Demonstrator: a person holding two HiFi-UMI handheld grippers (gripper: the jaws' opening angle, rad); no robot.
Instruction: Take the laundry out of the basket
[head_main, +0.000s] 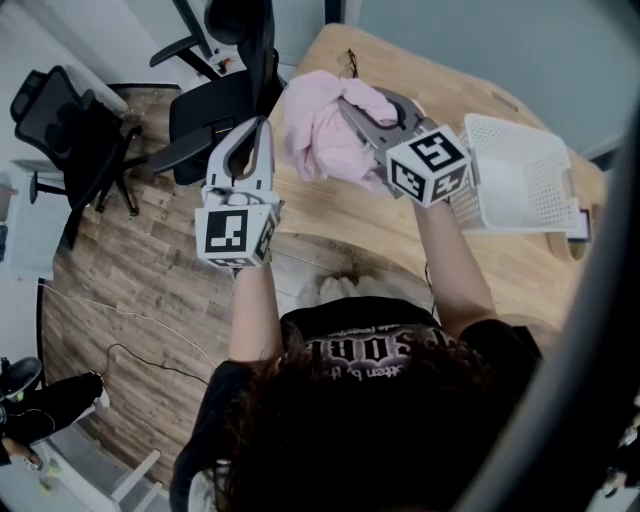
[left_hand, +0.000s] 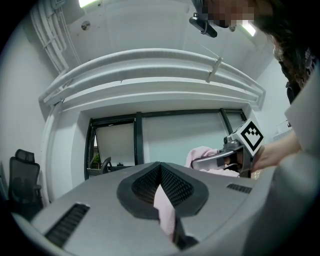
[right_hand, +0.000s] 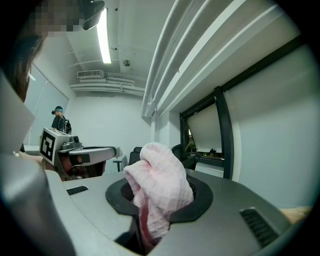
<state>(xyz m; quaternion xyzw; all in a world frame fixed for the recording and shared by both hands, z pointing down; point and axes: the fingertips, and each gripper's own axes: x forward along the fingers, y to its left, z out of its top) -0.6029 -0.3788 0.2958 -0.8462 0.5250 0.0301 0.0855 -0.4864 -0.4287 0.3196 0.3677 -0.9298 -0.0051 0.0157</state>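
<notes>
A pink cloth (head_main: 325, 125) hangs in the air over the far part of the wooden table (head_main: 340, 230), stretched between both grippers. My left gripper (head_main: 263, 127) is shut on one edge of it; in the left gripper view a thin pink strip (left_hand: 165, 212) is pinched between the jaws. My right gripper (head_main: 347, 106) is shut on a bunched part, which bulges out of the jaws in the right gripper view as a pink cloth (right_hand: 160, 185). The white laundry basket (head_main: 520, 150) stands on the table to the right and looks empty.
Two black office chairs (head_main: 215, 110) (head_main: 60, 125) stand on the wood floor left of the table. A cable (head_main: 130, 355) lies on the floor. A person (right_hand: 59, 119) stands far off in the right gripper view.
</notes>
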